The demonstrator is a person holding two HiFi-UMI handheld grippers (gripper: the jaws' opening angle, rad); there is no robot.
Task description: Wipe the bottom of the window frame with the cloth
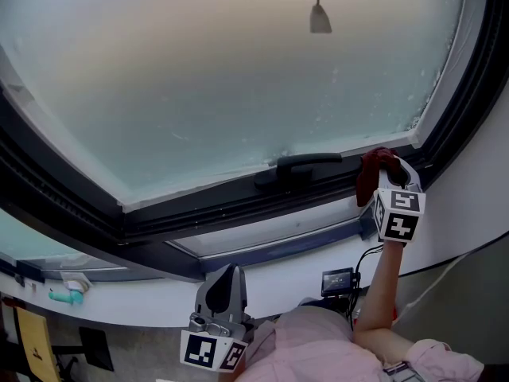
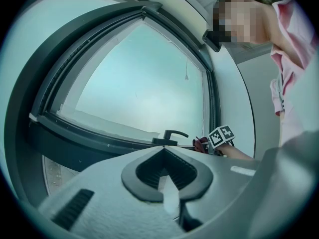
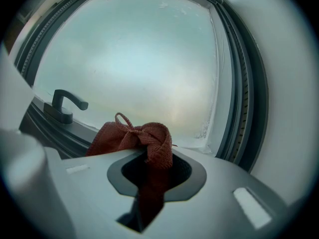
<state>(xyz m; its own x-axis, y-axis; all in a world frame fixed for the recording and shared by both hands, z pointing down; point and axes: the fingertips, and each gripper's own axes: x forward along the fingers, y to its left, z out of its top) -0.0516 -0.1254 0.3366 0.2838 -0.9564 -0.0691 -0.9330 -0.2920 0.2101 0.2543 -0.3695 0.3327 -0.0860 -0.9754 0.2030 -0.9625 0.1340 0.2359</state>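
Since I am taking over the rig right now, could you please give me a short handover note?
Right gripper: shut on the red cloth, held up at the right end of the bottom window frame, just right of the handle.
Left gripper: shut, empty, held low, away from the window.
Done: cloth gripped and at the frame; how much is wiped cannot be told.
Left: wipe along the bottom frame, probably leftward past the handle.

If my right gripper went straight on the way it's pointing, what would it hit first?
The red cloth clamped in the right gripper leads, so it would likely press onto the bottom of the window frame, right of the handle, near the corner. It may already touch; depth is unclear.
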